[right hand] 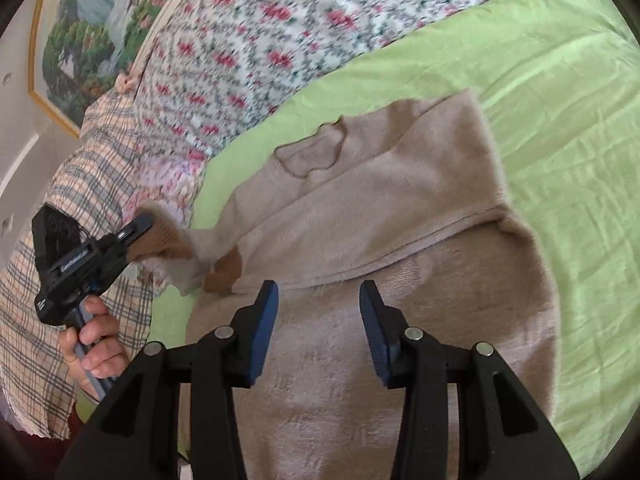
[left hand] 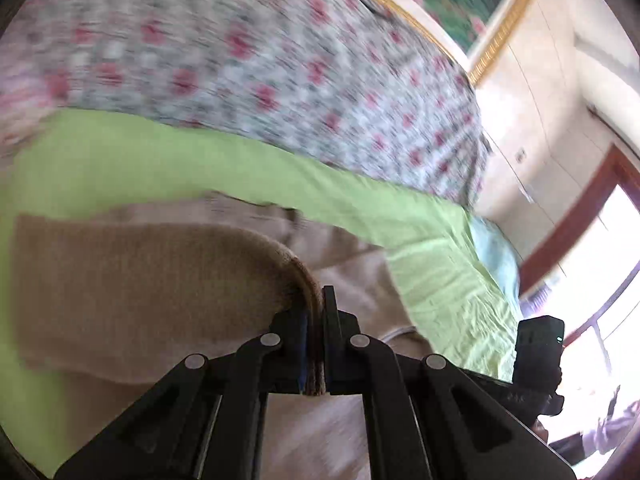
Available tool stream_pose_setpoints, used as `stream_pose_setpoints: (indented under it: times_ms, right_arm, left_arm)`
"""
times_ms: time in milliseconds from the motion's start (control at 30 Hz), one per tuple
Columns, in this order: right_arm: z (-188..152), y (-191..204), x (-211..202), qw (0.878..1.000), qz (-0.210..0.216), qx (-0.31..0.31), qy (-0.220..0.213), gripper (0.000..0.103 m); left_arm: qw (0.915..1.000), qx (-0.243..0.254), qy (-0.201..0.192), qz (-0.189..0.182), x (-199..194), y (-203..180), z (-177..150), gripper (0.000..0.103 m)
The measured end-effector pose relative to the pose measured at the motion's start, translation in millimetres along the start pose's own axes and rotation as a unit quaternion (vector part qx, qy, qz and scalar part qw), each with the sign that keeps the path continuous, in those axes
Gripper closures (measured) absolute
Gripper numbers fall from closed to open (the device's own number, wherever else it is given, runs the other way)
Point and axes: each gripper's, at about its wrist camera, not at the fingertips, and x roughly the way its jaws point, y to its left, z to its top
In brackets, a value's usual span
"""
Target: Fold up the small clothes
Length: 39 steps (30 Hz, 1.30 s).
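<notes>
Between the fingers of the left gripper sits the brown ribbed cuff of a beige sweater, the jaws clamped tight on it with the sleeve arching away to the left in that gripper's own view. From the right wrist view the same gripper shows at the far left, gripped by a hand, with the cuff drawn out from the sweater's left edge and raised off the bedding. The right gripper hangs over the near part of the sweater with its jaws partly apart and nothing between them; its blue pads are clear of the knit below. The sweater lies spread on a light green sheet, neckline toward the far side, a seam running across its middle. Beyond the sheet lies a floral quilt with red blossoms, and left of it a plaid cloth. A framed landscape picture hangs on the far wall.
</notes>
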Motion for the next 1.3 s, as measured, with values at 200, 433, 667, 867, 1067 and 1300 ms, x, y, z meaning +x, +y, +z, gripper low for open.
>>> stream_pose_setpoints:
  times_ms: [200, 433, 667, 867, 1067, 1300]
  right_arm:
    - [4.9, -29.6, -5.6, 0.999, -0.012, 0.031, -0.008, 0.059]
    - [10.8, -31.7, 8.7, 0.999, -0.027, 0.022, -0.001, 0.058]
    - [27.2, -9.3, 41.0, 0.998, -0.043, -0.049, 0.016, 0.038]
    - [50.8, -24.1, 81.4, 0.994, -0.083, -0.055, 0.038, 0.038]
    - [55.1, -28.4, 133.7, 0.994, -0.047, -0.021, 0.092, 0.044]
    - [90.1, 12.3, 46.3, 0.998, 0.032, -0.037, -0.028, 0.097]
  left_arm:
    - [0.9967, 0.007, 0.073, -0.036, 104.6, -28.2, -7.6, 0.100]
    - [0.9893, 0.014, 0.145, 0.016, 146.1, -11.6, -32.9, 0.074]
    - [0.9940, 0.012, 0.077, 0.077, 37.7, 25.6, -70.9, 0.040]
    - [0.9736, -0.081, 0.039, 0.210, -39.5, 118.3, -92.5, 0.040]
    - [0.9586, -0.128, 0.039, 0.252, -35.5, 179.6, -86.5, 0.042]
    - [0.9523, -0.112, 0.030, 0.282, -14.8, 183.5, -70.5, 0.056]
